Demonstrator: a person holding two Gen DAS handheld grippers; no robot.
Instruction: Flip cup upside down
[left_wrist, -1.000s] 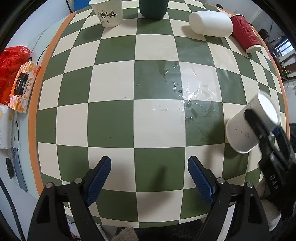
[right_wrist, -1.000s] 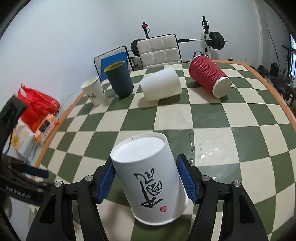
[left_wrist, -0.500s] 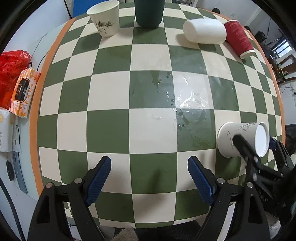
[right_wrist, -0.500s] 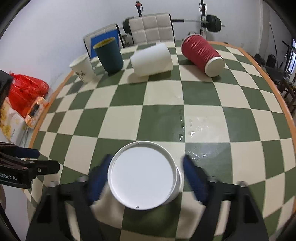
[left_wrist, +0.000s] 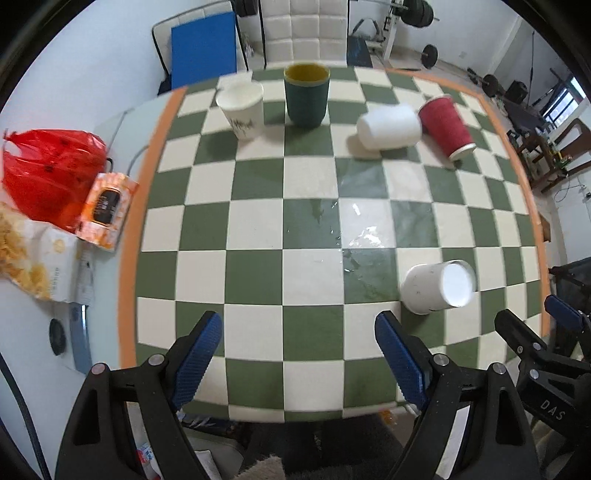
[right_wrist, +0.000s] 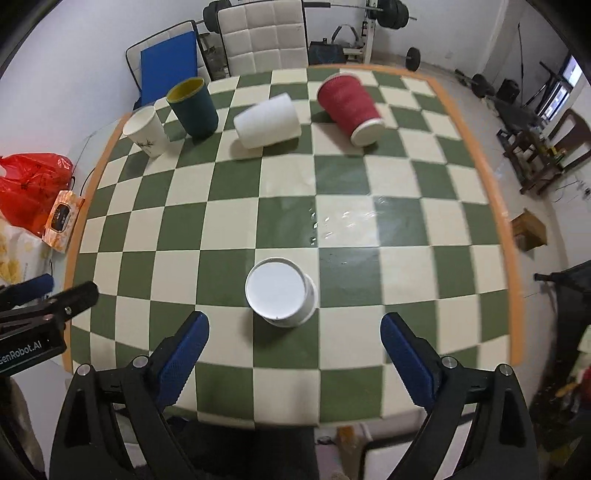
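Observation:
A white paper cup (right_wrist: 280, 297) stands upside down on the checkered table (right_wrist: 236, 221), its flat bottom facing up. It also shows in the left wrist view (left_wrist: 437, 288) at the right. My right gripper (right_wrist: 291, 349) is open and empty, pulled back above the table's near edge, apart from the cup. It appears in the left wrist view (left_wrist: 532, 325) at the right edge. My left gripper (left_wrist: 297, 349) is open and empty over the near edge, left of the cup.
At the far side stand a white printed cup (left_wrist: 242, 109) and a dark green cup (left_wrist: 306, 94); a white cup (left_wrist: 389, 125) and a red ribbed cup (left_wrist: 445, 125) lie on their sides. Water is spilled mid-table (left_wrist: 364, 236). A red bag (left_wrist: 51, 173) and packets lie off the left edge.
The right gripper turned the cup bottom-up, set it on the table, opened and drew back. Both grippers rose and backed away from the table.

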